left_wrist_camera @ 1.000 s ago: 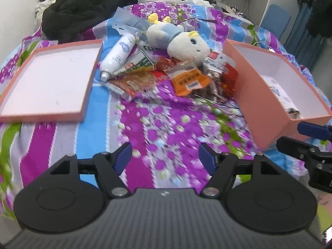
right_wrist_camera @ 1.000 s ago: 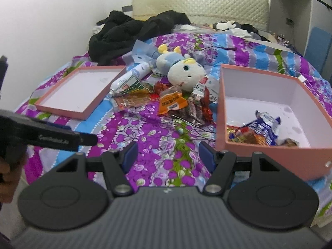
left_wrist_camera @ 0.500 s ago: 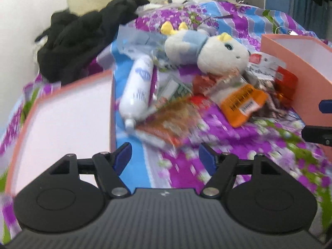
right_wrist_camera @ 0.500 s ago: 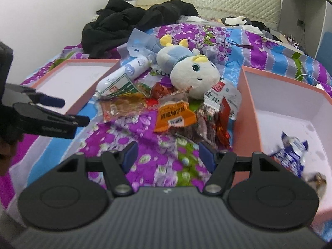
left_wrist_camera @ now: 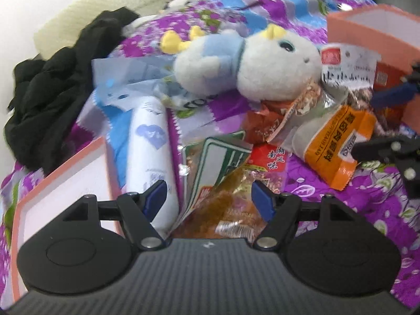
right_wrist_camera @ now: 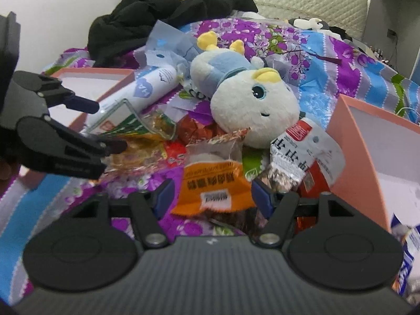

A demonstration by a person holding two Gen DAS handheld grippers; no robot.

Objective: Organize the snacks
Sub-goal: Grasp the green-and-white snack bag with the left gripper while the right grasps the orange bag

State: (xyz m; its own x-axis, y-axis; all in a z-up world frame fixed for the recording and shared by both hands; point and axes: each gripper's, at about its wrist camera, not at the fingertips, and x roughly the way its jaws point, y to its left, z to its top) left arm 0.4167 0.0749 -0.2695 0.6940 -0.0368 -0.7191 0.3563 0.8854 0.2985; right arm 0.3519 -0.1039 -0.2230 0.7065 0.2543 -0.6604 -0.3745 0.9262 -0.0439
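Left gripper (left_wrist_camera: 209, 200): jaws wide apart, nothing clamped; low over the near left part of the snack heap, its blue fingertips (left_wrist_camera: 157, 196) on either side of a clear packet of brown snack (left_wrist_camera: 231, 204) that lies on the bed under it
Right gripper (right_wrist_camera: 212, 199): jaws wide apart, holding nothing; the orange packet (right_wrist_camera: 210, 183) lies between its fingers (whether a pad touches the wrapper I cannot tell)
Snack heap: in the middle of the bed, between lid and box; green-and-white packet (left_wrist_camera: 218, 162) just far of the brown one, red packet (left_wrist_camera: 270, 157) beside it, white-labelled bag of dark snack (right_wrist_camera: 302, 152) right of the orange one, leaning by the box
Pink box (right_wrist_camera: 354, 141): at the right, open, tall wall toward the heap; a blue-and-white wrapper (right_wrist_camera: 409, 246) lies inside at the near right corner
Pink lid (left_wrist_camera: 52, 202): at the left, flat on the bed, pale inside facing up
White bottle (left_wrist_camera: 152, 155): lying on its side along the lid's right edge, touching the green-and-white packet
Plush toy (right_wrist_camera: 246, 97): white and pale blue with yellow bits, lying on its side on the far part of the heap
Black clothes (right_wrist_camera: 162, 13): bunched at the far left of the bed, beyond the toy
Bedspread (left_wrist_camera: 354, 204): purple flowers with blue stripes, bare patch in the near right
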